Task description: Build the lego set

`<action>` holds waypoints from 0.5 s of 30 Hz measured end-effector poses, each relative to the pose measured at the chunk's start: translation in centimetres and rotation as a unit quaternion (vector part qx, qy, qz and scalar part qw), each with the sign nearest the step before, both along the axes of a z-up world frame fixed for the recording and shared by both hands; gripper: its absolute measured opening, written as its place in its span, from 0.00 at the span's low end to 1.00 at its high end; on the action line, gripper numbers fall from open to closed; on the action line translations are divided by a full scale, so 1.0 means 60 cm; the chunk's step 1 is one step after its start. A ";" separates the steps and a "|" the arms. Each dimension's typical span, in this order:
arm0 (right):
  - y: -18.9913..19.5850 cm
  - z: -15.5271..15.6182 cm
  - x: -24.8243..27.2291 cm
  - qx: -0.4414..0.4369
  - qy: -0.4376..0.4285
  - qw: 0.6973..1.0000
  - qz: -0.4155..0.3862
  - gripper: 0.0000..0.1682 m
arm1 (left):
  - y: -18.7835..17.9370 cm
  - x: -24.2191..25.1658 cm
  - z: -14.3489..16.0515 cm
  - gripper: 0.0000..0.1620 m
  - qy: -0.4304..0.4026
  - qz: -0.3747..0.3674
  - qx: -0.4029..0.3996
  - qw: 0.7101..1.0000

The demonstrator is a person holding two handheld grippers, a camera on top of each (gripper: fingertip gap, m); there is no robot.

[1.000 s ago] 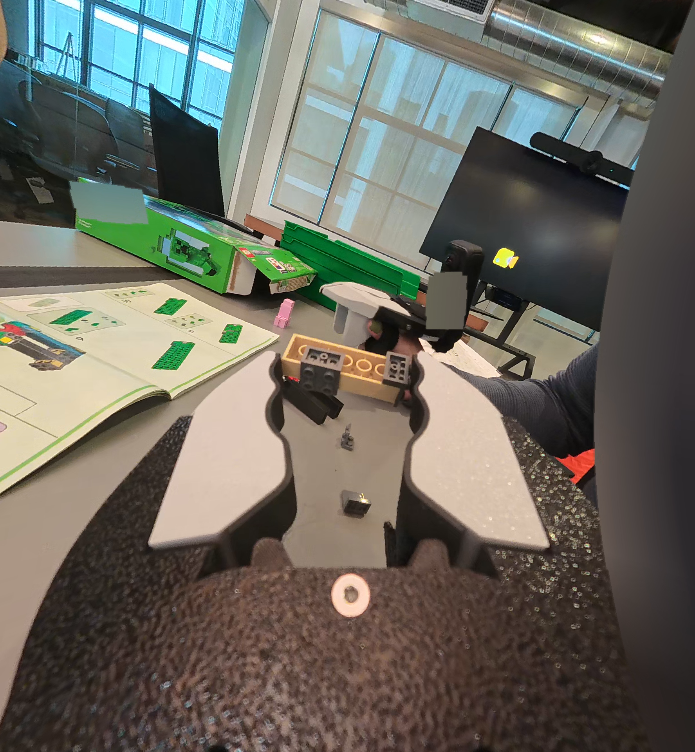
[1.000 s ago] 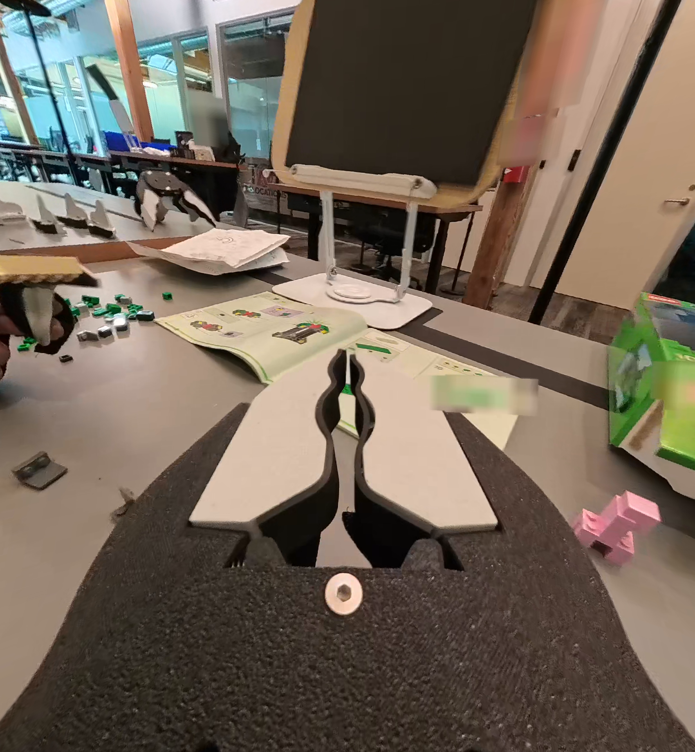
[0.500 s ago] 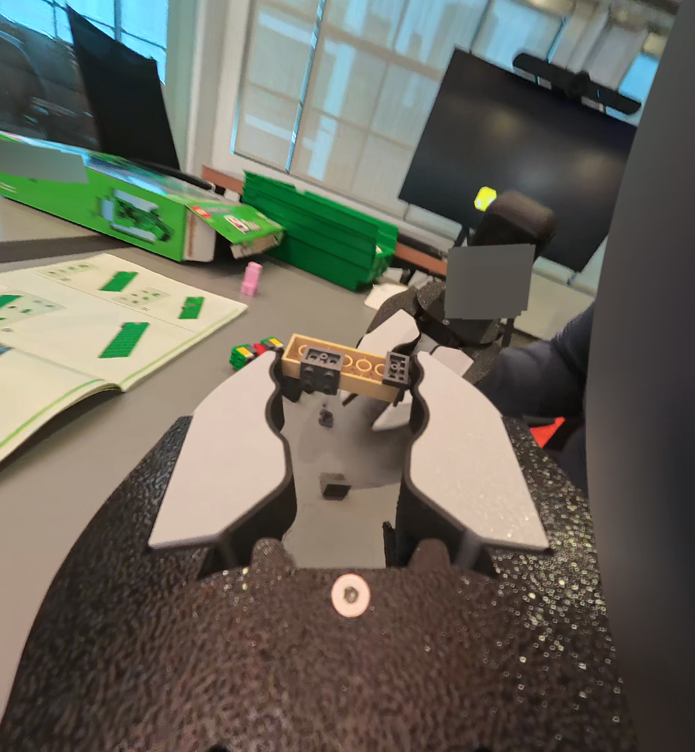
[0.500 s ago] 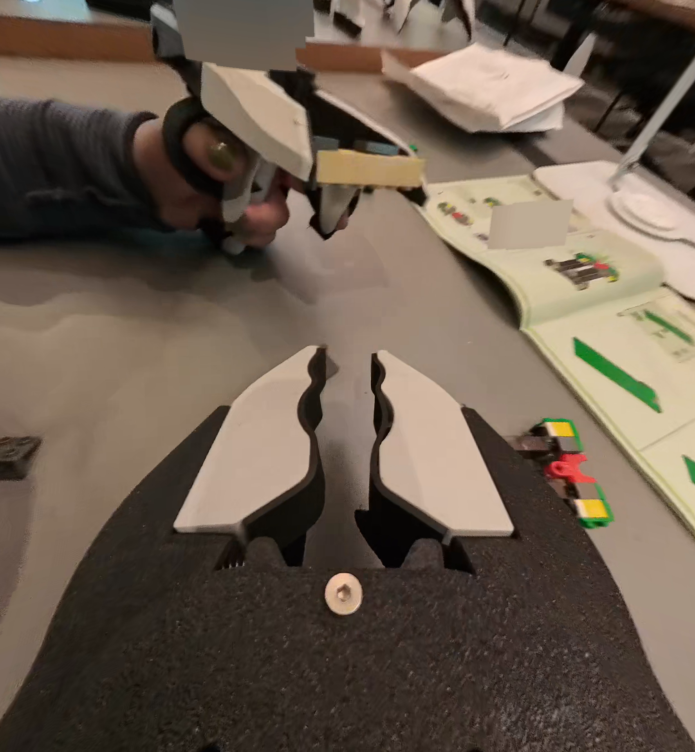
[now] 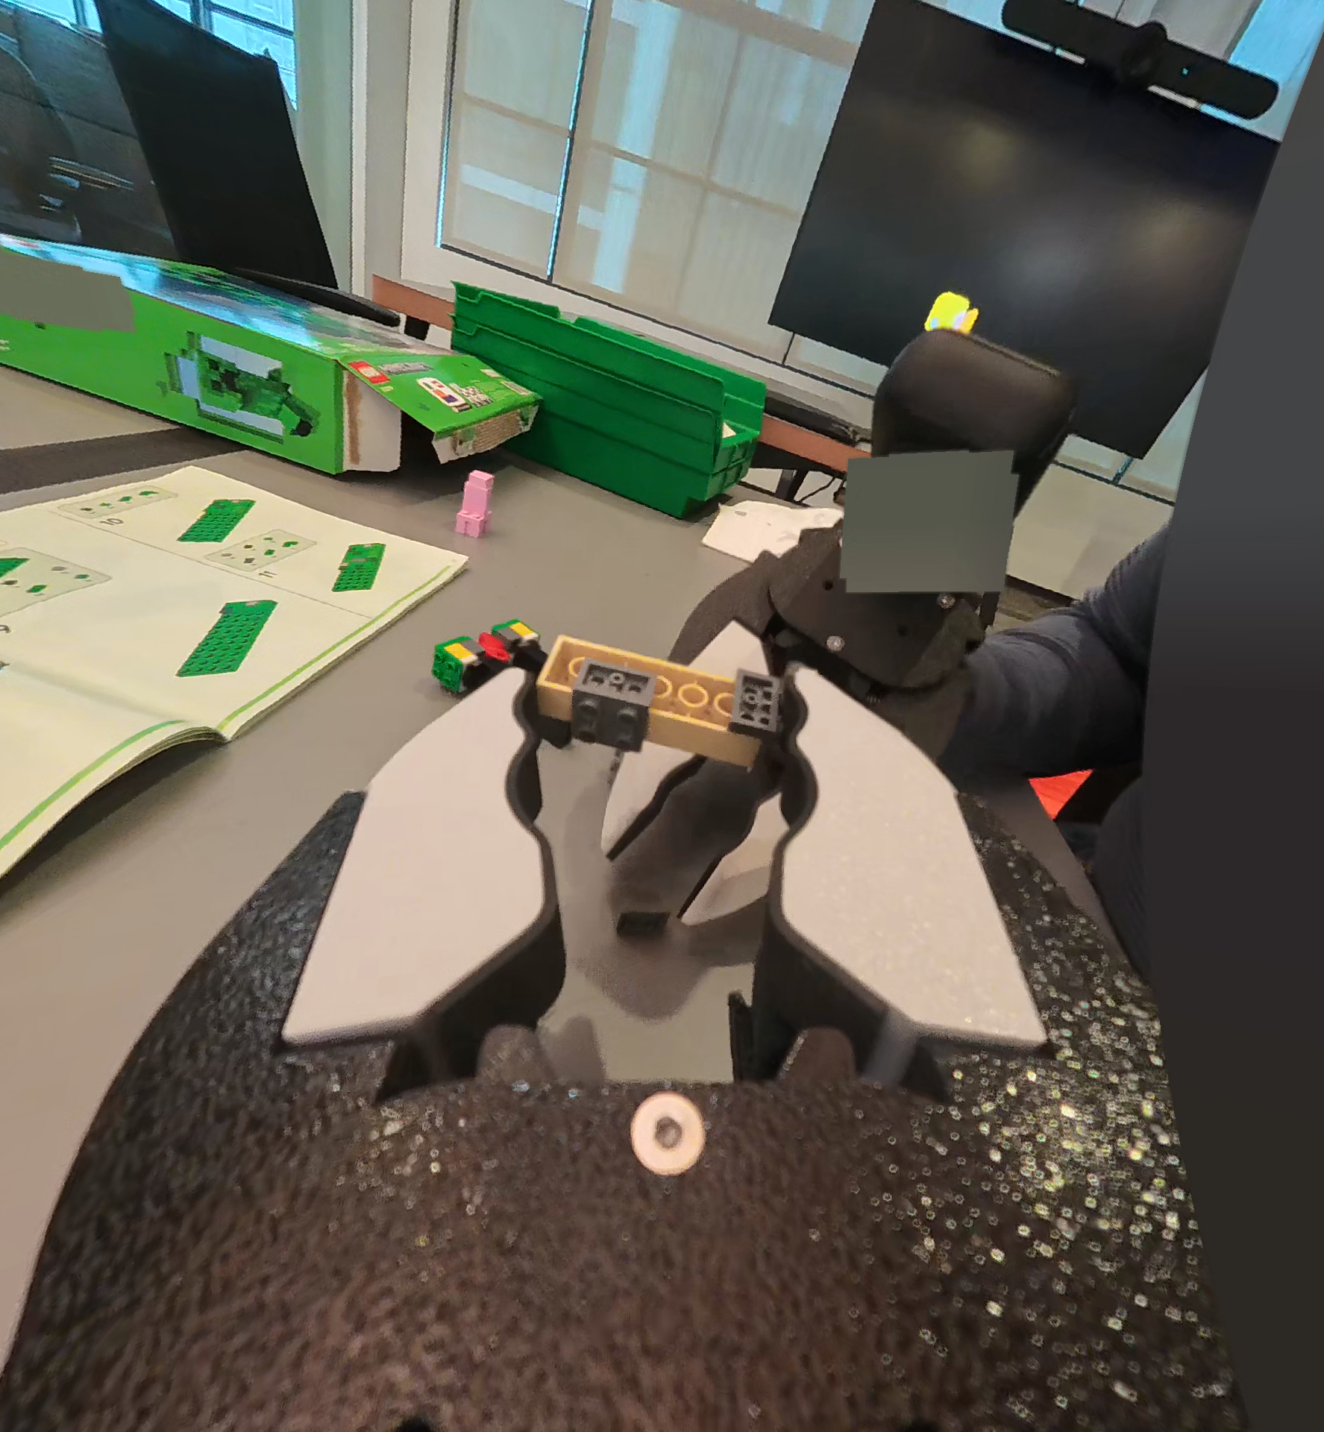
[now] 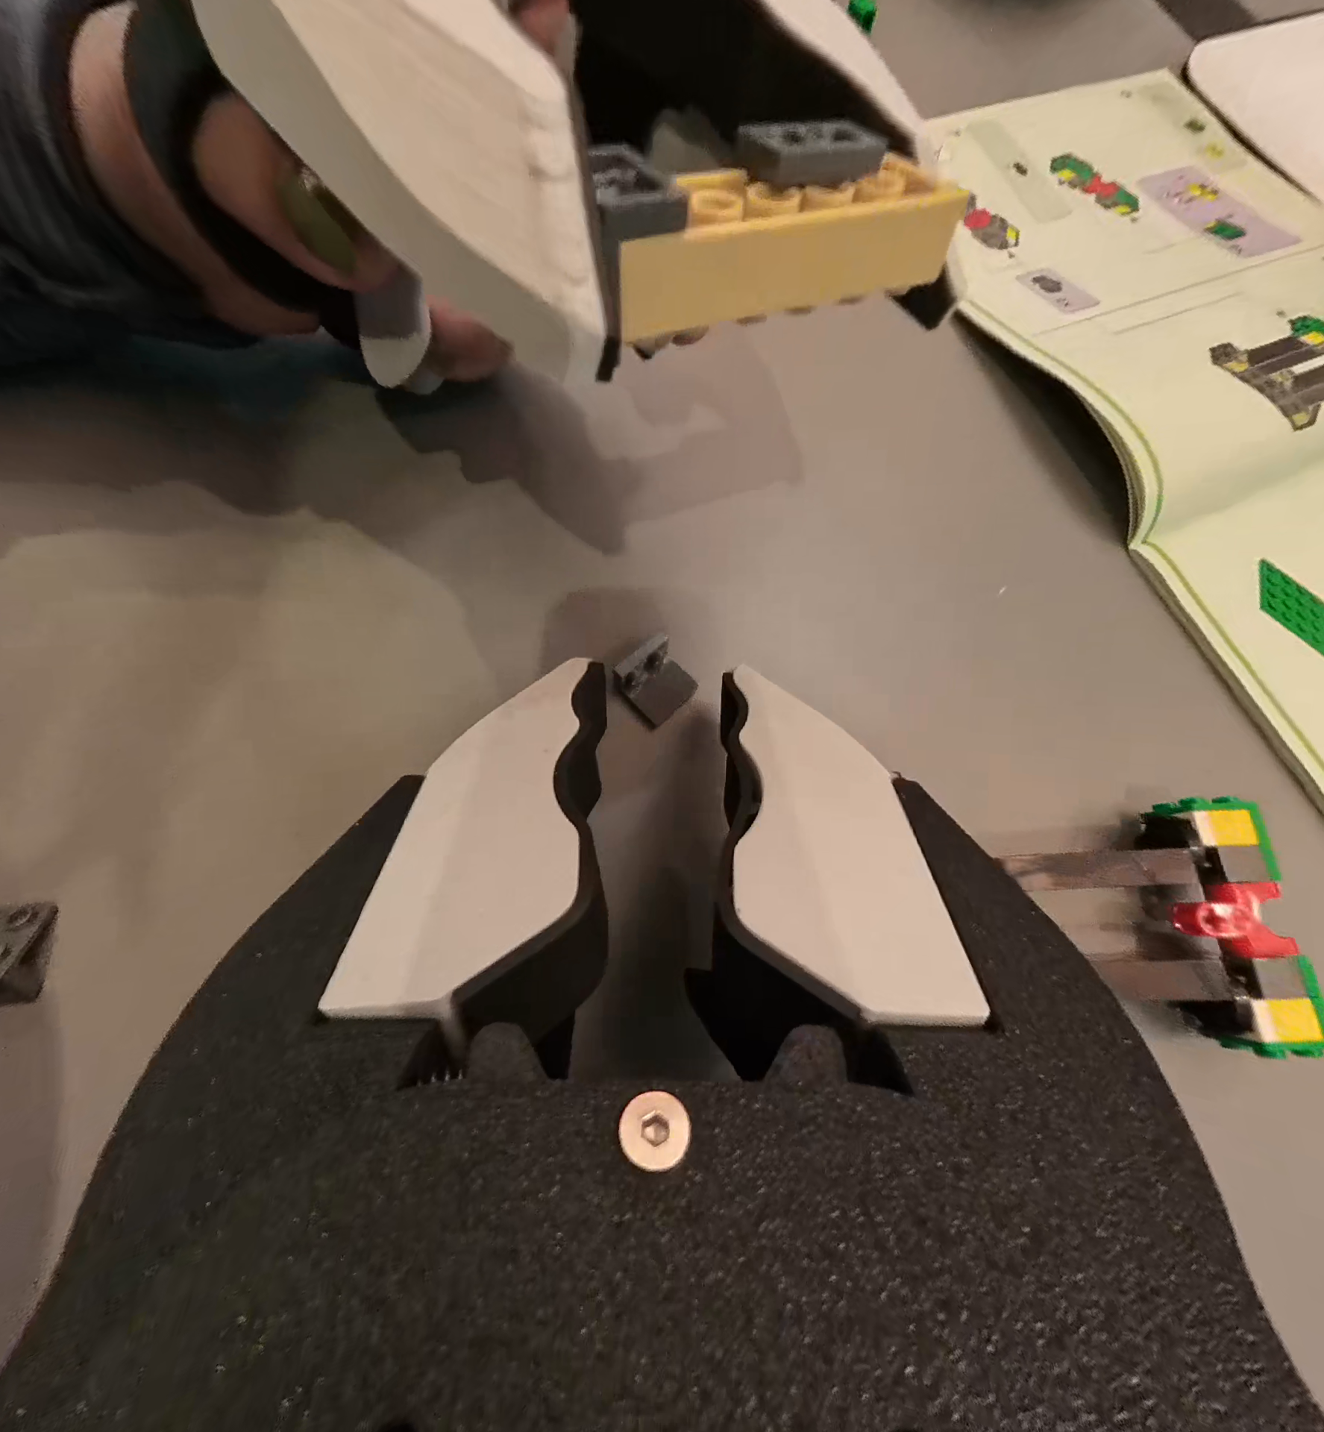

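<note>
Grey small plate [image 6: 655,679] lies just beyond right gripper's [image 6: 662,682] parted fingers.

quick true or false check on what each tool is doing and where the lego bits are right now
1. The left tool grips a tan brick carrying grey pieces. True.
2. The right tool is clamped on a small dark piece. False: it is open, the piece lies on the table at its fingertips.
3. The instruction booklet is closed. False: it lies open.
4. A pink figure stands near the green box. True.
</note>
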State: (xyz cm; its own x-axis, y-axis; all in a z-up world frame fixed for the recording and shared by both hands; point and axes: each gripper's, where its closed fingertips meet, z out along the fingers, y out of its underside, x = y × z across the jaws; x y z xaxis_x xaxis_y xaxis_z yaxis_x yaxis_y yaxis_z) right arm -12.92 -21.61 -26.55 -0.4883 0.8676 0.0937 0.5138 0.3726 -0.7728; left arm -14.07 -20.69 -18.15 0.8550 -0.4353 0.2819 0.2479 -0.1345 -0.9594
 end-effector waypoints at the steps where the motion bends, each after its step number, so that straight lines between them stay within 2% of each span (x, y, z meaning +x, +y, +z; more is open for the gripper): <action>1: 0.000 -0.003 -0.001 0.004 -0.006 1.000 -0.003 0.17 | 0.000 -0.003 0.001 0.37 -0.005 0.003 0.002 1.000; 6: -0.002 -0.006 -0.008 -0.005 -0.016 1.000 -0.023 0.15 | -0.001 -0.015 0.006 0.37 -0.029 0.015 0.008 0.999; 10: -0.009 -0.007 -0.010 -0.007 -0.021 1.000 -0.015 0.08 | -0.001 -0.016 0.007 0.37 -0.032 0.016 0.009 0.999; 12: -0.009 -0.007 -0.009 0.002 -0.020 1.000 -0.011 0.08 | -0.001 -0.015 0.006 0.37 -0.030 0.015 0.008 0.999; 13: -0.009 -0.007 -0.008 0.005 -0.021 1.000 -0.007 0.04 | -0.001 -0.015 0.006 0.37 -0.030 0.015 0.008 0.999; 15: -0.005 -0.005 -0.004 0.009 -0.025 1.000 0.001 0.04 | -0.001 -0.015 0.006 0.37 -0.030 0.015 0.008 0.999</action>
State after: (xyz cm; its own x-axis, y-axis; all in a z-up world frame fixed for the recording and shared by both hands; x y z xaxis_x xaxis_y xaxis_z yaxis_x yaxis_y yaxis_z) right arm -13.17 -21.93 -26.83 -0.4951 0.8648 0.0839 0.5506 0.3870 -0.7397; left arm -14.98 -20.76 -17.78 0.8495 -0.4144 0.3265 0.3090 -0.1108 -0.9446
